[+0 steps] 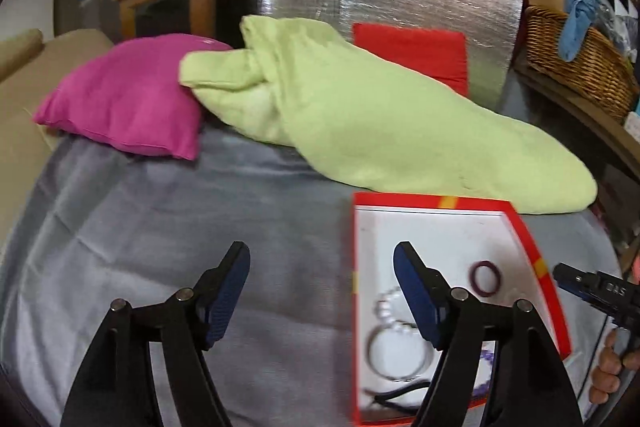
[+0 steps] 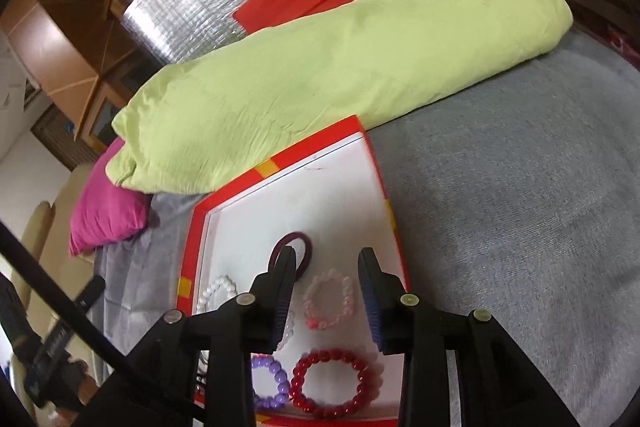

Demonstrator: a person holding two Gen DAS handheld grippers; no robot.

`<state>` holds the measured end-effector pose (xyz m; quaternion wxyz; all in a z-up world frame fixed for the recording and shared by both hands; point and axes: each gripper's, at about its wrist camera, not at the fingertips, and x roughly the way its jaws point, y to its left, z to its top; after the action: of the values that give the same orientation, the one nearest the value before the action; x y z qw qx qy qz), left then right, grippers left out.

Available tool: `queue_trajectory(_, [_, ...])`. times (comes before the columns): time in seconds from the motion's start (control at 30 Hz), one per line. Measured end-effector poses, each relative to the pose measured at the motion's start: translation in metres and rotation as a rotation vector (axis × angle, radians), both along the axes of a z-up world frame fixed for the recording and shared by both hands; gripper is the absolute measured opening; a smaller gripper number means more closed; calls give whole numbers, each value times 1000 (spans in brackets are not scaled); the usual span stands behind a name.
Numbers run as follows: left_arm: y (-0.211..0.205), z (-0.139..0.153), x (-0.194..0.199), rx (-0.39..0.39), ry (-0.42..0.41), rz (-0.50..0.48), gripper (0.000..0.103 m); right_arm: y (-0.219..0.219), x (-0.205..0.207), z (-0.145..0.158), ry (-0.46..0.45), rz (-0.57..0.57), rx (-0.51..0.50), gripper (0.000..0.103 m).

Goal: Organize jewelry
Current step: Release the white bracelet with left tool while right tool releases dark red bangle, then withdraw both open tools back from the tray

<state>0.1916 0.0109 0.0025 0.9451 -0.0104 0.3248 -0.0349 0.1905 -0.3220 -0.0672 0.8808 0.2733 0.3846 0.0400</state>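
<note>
Left wrist view: left claw (image 1: pixel 322 269) wide apart, empty; right claw (image 2: pixel 326 273) partly spread, empty above the box (image 2: pixel 384 187).

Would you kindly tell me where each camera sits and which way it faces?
Left wrist: rides the left gripper, angled down over the grey bedspread beside the red box; its open black fingers, the right gripper and a hand show.
Right wrist: rides the right gripper, angled down into the red box above a pink bracelet; its parted fingers show.
Shared: box, dark ring, green pillow.
</note>
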Motion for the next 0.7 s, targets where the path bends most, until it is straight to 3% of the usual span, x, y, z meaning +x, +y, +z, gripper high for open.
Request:
queue_trajectory(0.37, [-9,4,-15,79,5,25,82,39,-20,12,-7,85,-102,35])
queue_trajectory(0.5, [-23,3,-36,132,-23,22,86,59,-38,23,-25,123,-213,50])
queue_trajectory(0.7, [-26,-10,-69,78,21,9,87,79,-74,31,-29,145,-339,50])
